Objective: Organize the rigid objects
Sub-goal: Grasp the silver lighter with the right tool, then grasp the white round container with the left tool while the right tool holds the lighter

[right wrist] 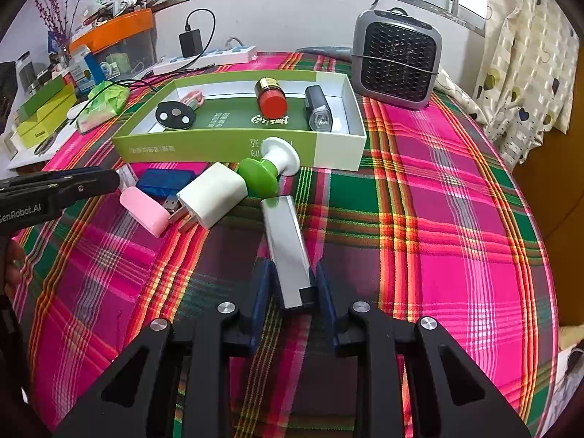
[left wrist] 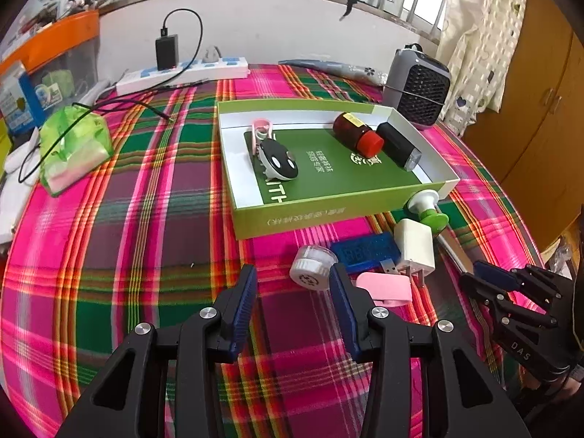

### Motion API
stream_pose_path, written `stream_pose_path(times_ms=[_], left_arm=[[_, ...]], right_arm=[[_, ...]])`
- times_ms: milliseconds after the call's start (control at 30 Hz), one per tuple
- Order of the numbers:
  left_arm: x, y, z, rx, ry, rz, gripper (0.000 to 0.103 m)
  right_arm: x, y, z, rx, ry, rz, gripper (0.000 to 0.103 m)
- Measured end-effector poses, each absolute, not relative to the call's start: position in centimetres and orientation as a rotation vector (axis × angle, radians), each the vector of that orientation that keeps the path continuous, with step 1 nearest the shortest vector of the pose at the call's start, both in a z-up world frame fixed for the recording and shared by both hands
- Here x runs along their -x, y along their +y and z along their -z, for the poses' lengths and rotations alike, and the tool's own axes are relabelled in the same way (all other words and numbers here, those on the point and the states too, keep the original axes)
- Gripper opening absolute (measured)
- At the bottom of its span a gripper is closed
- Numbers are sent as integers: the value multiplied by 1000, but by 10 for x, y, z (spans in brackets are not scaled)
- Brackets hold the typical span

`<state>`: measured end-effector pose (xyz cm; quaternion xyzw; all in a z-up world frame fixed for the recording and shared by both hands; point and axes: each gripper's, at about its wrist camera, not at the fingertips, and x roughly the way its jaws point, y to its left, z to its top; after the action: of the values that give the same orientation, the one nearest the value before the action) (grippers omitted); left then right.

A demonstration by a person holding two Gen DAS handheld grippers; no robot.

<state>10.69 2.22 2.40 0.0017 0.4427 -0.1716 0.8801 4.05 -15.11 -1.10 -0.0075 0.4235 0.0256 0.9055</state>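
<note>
While clamped on the near end of the silver bar [right wrist: 288,252], right hand-held gripper [right wrist: 292,288] points along its long axis toward the far green box [right wrist: 219,146], already holding brown bottle [right wrist: 270,100], black flashlight [right wrist: 318,111], mouse-shaped gadget [right wrist: 174,116]. Left hand-held gripper [left wrist: 292,306] apart, empty, near white cap [left wrist: 313,268].

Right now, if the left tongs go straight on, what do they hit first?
Likely the round white ridged cap: it sits just ahead of the open left tongs, close to the right finger. Depth is unclear; they may touch the plaid cloth first.
</note>
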Motion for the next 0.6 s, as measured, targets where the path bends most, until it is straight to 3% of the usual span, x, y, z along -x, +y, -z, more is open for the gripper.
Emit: stream_pose_path(times_ms=[600], left_arm=[[-120,8,-12,-42,950,344,40]], right_arm=[[-46,-164,11,16,872,-77,25]])
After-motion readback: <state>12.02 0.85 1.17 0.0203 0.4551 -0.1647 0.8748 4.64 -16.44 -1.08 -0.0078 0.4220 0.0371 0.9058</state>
